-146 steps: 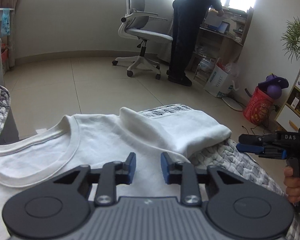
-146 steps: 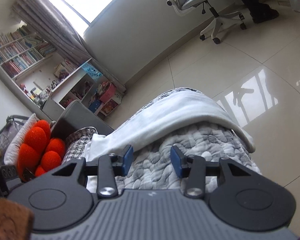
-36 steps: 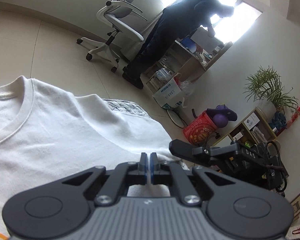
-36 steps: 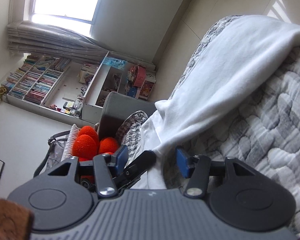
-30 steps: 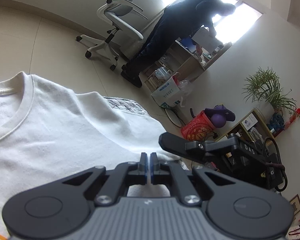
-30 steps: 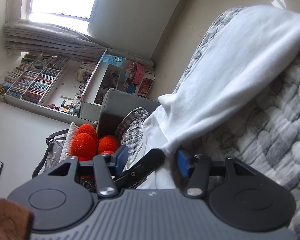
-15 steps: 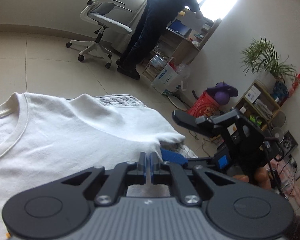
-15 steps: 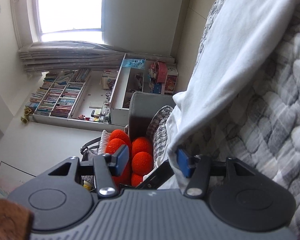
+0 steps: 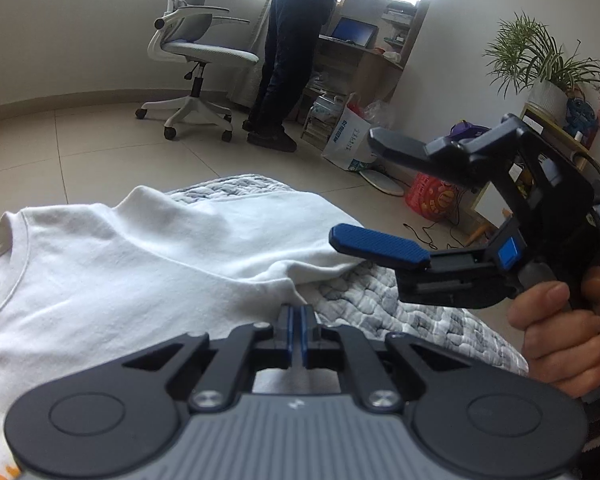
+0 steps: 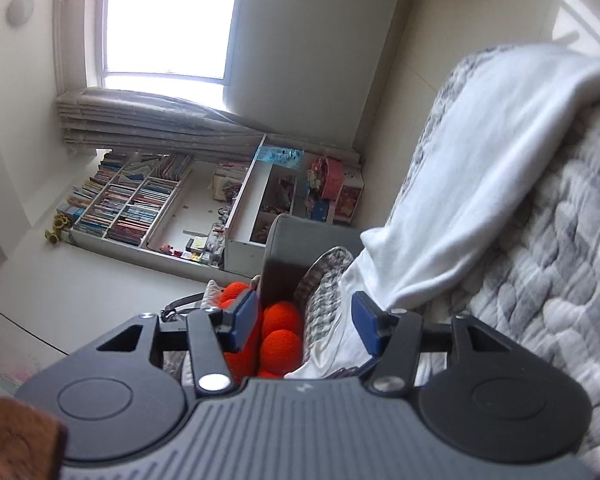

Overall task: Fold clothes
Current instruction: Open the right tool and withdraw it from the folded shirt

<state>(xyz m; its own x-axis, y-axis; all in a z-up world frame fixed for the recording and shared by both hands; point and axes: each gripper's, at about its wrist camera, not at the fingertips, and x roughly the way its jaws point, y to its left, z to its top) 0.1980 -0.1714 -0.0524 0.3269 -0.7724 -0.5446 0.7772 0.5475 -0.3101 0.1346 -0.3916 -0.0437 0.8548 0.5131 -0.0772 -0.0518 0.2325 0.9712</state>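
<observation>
A white T-shirt (image 9: 140,264) lies spread on a grey quilted cover (image 9: 380,304); its collar is at the left and its right sleeve (image 9: 308,236) points right. My left gripper (image 9: 297,328) is shut on the shirt's side edge below that sleeve, and creases run into the pinch. My right gripper (image 9: 380,200), held by a hand (image 9: 560,332), hovers open just right of the sleeve end, its lower blue pad close above the cloth. In the right wrist view the right gripper (image 10: 304,322) is open with nothing between its fingers, and the sleeve (image 10: 480,168) lies beyond it.
The quilted cover (image 10: 560,280) ends in a drop to a tiled floor (image 9: 80,152). A person (image 9: 296,40) stands at a desk beside a white office chair (image 9: 196,40). An orange plush toy (image 10: 280,320) sits by a grey cushion; bookshelves stand behind.
The right gripper has come closer to the sleeve end and stays open. The left gripper has stayed shut on the shirt and its view has tilted level.
</observation>
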